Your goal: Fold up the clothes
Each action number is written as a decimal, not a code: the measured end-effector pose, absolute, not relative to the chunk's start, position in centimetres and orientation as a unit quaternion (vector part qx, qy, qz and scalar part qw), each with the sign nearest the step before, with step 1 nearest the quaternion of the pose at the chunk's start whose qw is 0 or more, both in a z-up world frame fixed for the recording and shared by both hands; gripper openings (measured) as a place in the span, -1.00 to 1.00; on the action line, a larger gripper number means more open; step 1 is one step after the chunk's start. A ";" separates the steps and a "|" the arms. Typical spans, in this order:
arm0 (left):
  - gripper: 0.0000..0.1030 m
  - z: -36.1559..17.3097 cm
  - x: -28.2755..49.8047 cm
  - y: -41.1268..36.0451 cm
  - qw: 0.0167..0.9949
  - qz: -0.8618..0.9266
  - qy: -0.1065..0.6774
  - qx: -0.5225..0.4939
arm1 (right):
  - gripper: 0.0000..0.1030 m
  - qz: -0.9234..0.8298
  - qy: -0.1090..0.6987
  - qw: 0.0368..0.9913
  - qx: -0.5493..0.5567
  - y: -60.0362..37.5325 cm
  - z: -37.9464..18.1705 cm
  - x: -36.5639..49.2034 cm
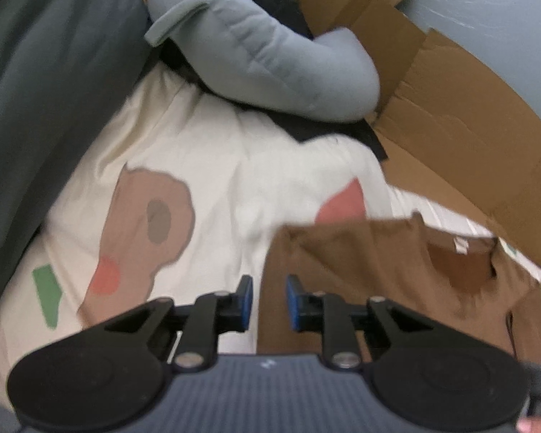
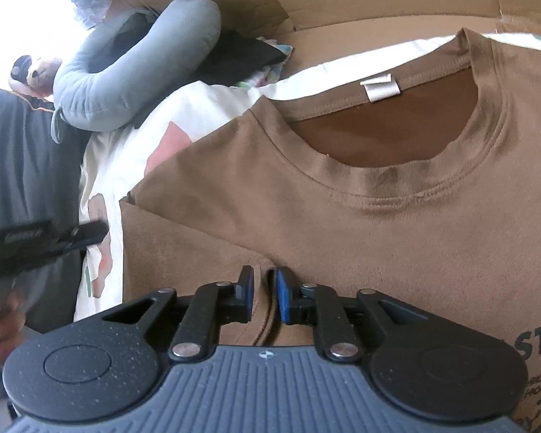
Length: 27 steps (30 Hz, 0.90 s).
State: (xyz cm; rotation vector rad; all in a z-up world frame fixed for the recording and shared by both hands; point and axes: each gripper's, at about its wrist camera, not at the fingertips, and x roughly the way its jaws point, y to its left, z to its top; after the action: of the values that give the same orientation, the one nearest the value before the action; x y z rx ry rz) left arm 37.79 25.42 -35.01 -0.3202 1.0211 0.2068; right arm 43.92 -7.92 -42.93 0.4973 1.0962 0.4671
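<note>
A lived-in bedroom at home served as the setting: a cream bedsheet point(image 1: 212, 166) printed with cartoon shapes covered the bed, a grey neck pillow point(image 2: 126, 83) lay near its head beside a small stuffed toy point(image 2: 32, 72), and flattened cardboard boxes point(image 1: 469, 115) leaned against the pale wall behind a brown T-shirt point(image 2: 342, 198).

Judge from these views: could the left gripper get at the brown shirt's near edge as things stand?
Probably yes. The left gripper is open, holds nothing, and hangs right over the brown shirt edge; only the cream sheet lies beside it.
</note>
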 end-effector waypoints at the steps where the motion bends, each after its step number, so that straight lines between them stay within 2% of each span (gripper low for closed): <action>1: -0.57 -35.0 37.3 25.4 0.854 0.095 0.489 -0.153 | -0.71 0.216 0.513 0.797 0.235 -7.9 -43.2 44.0; 4: -0.49 -35.6 35.9 25.0 0.848 0.087 0.499 -0.154 | -0.70 0.220 0.512 0.798 0.228 -7.7 -43.4 44.0; 16: -0.49 -39.4 33.6 23.4 0.823 0.072 0.541 -0.157 | -0.67 0.233 0.516 0.795 0.217 -7.8 -43.6 44.5; 27: -0.42 -38.4 29.7 22.7 0.807 0.045 0.573 -0.137 | -0.67 0.238 0.514 0.801 0.195 -7.1 -43.2 44.7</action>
State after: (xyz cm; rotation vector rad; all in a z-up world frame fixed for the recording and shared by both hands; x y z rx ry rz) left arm 29.68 22.71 -38.40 -0.2928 1.2255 0.0965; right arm 44.72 -7.14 -43.23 0.4174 1.1021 0.5108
